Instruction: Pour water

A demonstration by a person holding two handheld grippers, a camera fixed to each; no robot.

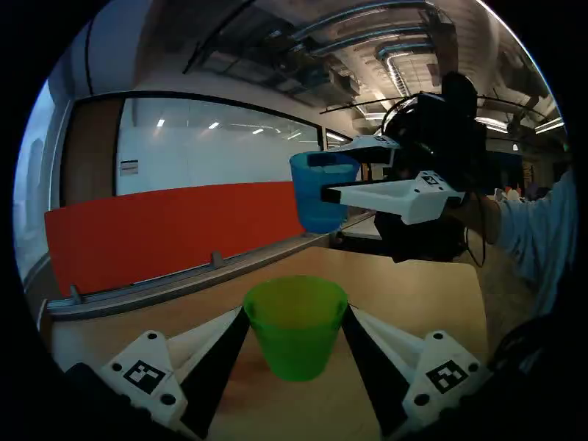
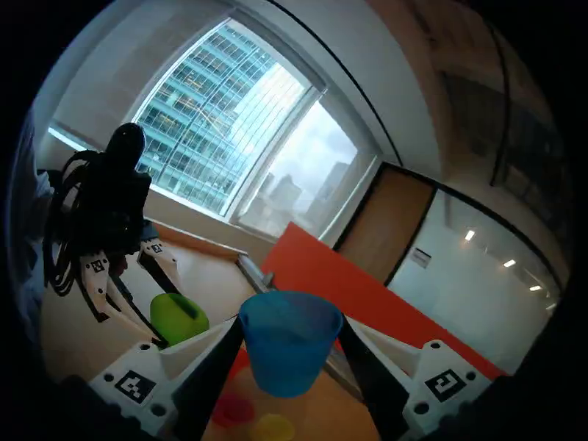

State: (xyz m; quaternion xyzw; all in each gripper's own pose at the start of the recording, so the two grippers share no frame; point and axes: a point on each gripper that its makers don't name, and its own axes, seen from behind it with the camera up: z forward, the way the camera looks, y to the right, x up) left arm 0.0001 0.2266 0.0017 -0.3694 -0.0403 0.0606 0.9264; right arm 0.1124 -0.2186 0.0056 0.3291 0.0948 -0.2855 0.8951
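A translucent green cup [image 1: 296,327] stands upright between my left gripper's [image 1: 296,331] fingers, which are shut on its sides, just above a wooden table [image 1: 411,290]. Higher and to the right, my right gripper [image 1: 334,176] holds a blue cup [image 1: 320,189] in the air, roughly upright. In the right gripper view the blue cup [image 2: 288,342] sits clamped in my right gripper [image 2: 288,345], tilted with the view. Lower left there, the green cup [image 2: 176,317] shows in the left gripper [image 2: 151,316].
An orange partition [image 1: 169,228] with a metal rail runs along the table's far edge. A red disc [image 2: 234,409] and a yellow one [image 2: 272,426] lie on the table under the blue cup. A person's sleeve [image 1: 540,228] is at the right. Large windows [image 2: 228,147] stand behind.
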